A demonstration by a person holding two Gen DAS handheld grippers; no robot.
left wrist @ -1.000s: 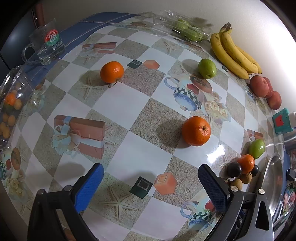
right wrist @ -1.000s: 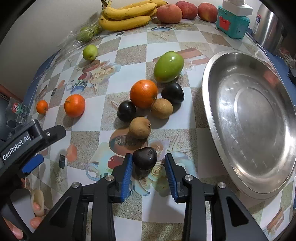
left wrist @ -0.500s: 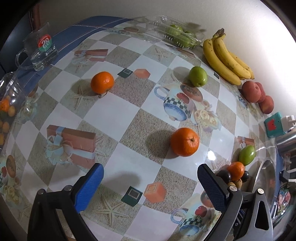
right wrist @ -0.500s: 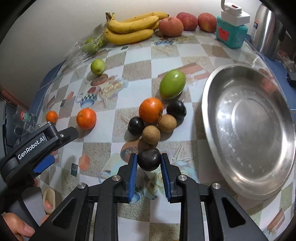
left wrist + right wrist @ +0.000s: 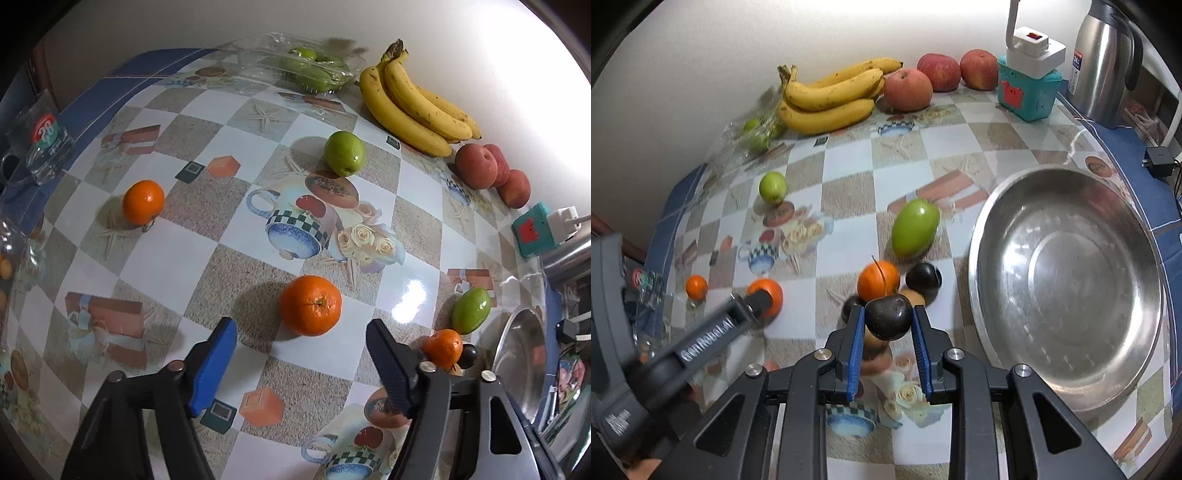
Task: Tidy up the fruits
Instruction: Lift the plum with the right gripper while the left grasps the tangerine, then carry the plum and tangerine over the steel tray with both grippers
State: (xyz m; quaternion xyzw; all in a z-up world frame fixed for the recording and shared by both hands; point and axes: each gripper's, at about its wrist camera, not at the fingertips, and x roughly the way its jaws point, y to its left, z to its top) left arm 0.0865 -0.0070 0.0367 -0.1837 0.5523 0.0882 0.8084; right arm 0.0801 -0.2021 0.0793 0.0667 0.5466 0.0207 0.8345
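Fruits first: we see the dark plum (image 5: pixel 888 318) pinched between the pads of the right gripper (image 5: pixel 888 325) and now lifted clear of the tablecloth (image 5: pixel 849 173), where a second ago it still sat between loose jaws. Behind it stay the small pile's orange (image 5: pixel 878 279), another dark fruit (image 5: pixel 923 277) and the green mango (image 5: pixel 915 228). To the right the steel bowl (image 5: pixel 1067 288) is empty, likely the drop spot. On the left, the left gripper (image 5: pixel 301 343) has drawn in on the big orange (image 5: pixel 310 305); its jaws are closing, not yet touching, orange just ahead of the tips.
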